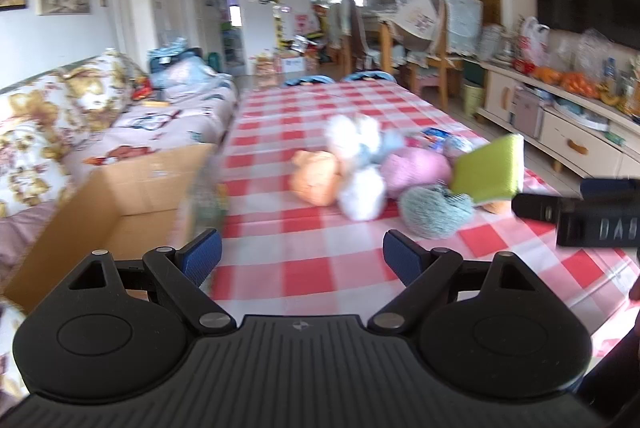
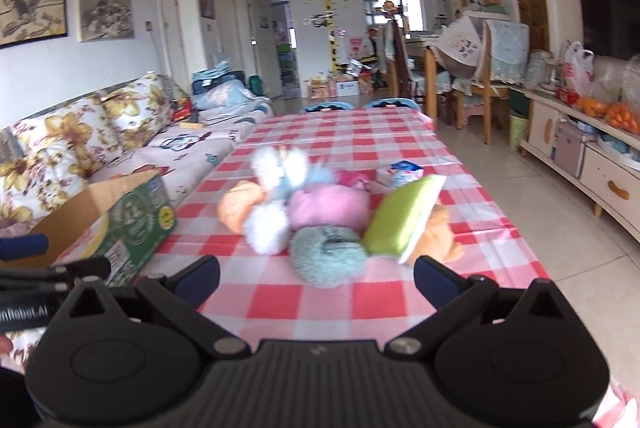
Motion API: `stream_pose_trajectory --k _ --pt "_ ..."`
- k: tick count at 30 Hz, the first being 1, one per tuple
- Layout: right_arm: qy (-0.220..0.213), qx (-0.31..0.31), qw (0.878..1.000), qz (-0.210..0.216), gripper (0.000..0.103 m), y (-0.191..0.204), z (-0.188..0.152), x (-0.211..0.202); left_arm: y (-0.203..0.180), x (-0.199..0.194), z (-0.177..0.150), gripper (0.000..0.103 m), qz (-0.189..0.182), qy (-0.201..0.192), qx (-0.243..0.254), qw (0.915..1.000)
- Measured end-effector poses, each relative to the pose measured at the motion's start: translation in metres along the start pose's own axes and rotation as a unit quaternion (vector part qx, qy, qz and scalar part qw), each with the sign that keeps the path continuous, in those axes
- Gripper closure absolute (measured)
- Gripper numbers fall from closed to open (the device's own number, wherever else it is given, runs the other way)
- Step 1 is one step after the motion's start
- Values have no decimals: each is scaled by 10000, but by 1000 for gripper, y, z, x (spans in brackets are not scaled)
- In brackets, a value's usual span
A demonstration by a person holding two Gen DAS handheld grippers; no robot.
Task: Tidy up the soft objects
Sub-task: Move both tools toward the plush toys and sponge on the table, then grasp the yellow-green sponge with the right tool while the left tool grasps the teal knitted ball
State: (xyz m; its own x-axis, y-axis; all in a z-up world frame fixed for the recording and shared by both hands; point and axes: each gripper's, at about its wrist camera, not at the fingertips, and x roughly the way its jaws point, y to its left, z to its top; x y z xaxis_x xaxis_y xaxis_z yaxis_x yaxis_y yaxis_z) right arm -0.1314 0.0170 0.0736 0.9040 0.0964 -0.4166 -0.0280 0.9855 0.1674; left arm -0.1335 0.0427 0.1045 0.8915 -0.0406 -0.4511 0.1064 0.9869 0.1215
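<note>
Left tool (image 1: 302, 256): fingers apart, nothing between them, held over the near part of the counter, short of the pile.
Right tool (image 2: 316, 278): fingers apart, nothing held; it faces the pile from the near side, with the teal ball just beyond the gap.
Counter (image 1: 304, 99): covered with a red-and-white checked cloth.
Pile: soft things bunched together in the middle of the counter, blurred in both views.
White plush (image 2: 280, 163): at the far side of the pile, its lower part reaching down toward the near side.
Orange plush (image 2: 238, 207): on the left of the pile, touching the white plush.
Pink ball (image 2: 330, 205): in the centre, behind the teal ball.
Teal ball (image 2: 326, 254): nearest item of the pile.
Green sponge (image 2: 400, 218): tilted on edge at the right, leaning on a second orange toy (image 2: 436, 236).
Box (image 2: 104, 218): open cardboard, at the left edge of the counter beside the sofa (image 2: 80, 135).
</note>
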Motion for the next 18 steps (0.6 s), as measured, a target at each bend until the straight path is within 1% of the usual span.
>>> stream_pose_trajectory --k 5,8,10,12,15,18 --pt "-25 377 9984 -408 1 -40 11 16 -24 29 -6 0 -428 -8 209 9989" --pt "-32 671 9968 -445 7 -61 23 31 -38 49 -8 0 -665 26 411 9969" --pt "64 811 9957 -434 14 -70 29 43 -48 64 -9 0 -812 64 538 9952" --pt "192 977 9945 -329 15 -78 34 58 -59 81 -8 0 -964 130 606 9934" --pt "316 949 9945 -306 19 -81 42 79 -72 103 -10 0 -1139 199 634 9913" --pt "373 733 9959 -366 20 -83 48 97 -81 123 -8 0 -1237 254 631 9900"
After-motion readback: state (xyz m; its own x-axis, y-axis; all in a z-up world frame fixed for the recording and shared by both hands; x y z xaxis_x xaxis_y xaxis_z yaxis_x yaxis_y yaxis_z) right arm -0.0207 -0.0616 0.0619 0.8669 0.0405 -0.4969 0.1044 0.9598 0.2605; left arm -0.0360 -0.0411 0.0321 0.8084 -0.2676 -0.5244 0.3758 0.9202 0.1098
